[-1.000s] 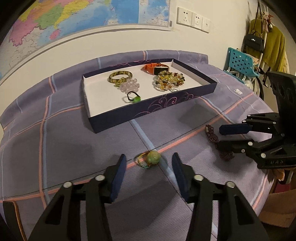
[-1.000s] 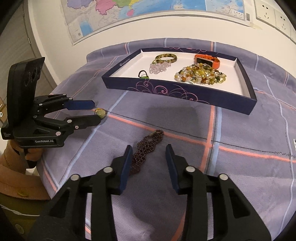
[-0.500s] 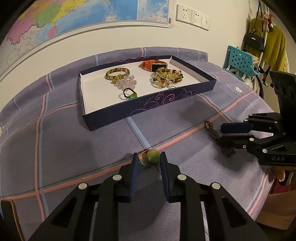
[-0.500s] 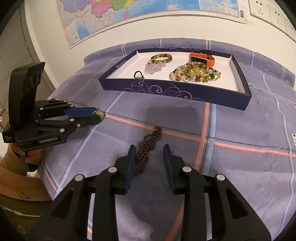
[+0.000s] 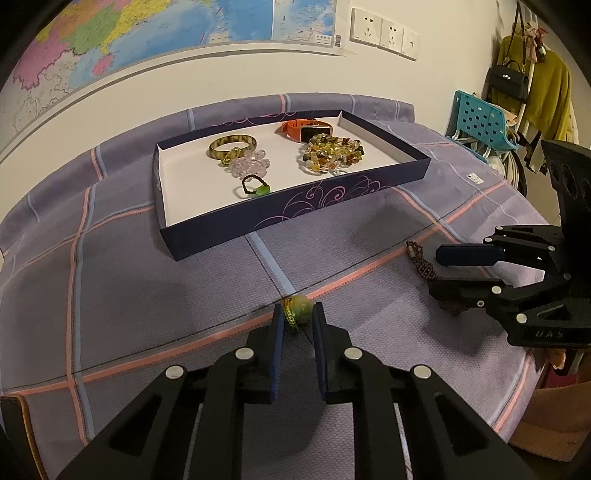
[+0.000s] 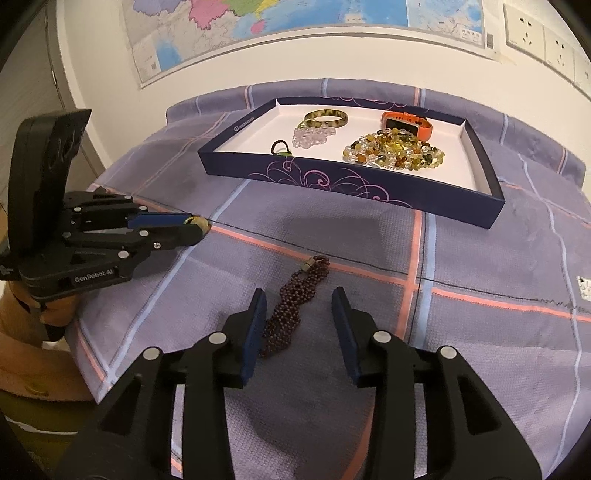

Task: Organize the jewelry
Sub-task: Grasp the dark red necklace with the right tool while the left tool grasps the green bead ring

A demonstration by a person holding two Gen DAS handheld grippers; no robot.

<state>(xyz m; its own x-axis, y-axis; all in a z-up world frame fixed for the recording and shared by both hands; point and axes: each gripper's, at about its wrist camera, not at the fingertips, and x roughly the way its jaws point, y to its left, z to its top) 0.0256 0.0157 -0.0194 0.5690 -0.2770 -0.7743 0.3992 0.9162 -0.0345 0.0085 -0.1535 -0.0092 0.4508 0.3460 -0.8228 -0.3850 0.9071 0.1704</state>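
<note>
Both jaws low, left gripper (image 5: pixel 297 319) closing on green bead ring (image 5: pixel 299 314), right gripper (image 6: pixel 298 318) open astride garnet bracelet (image 6: pixel 295 301)

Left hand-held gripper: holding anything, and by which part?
Yes: the left hand-held gripper, jaws just closing, pinches the green bead ring across its bead, on the cloth. The dark beaded bracelet lies ungripped.

1. We read "GenRobot.AI" in white on the side of the left gripper (image 6: pixel 195 227), right wrist view.
2. We note pale raised characters, roughly "UAS", on the body of the right gripper (image 5: pixel 439 271), left wrist view; uncertain.
3. Small logo on the tray (image 6: pixel 347 181) rim: illegible.
4. Wall map (image 6: pixel 295 22) print: too small to read.
</note>
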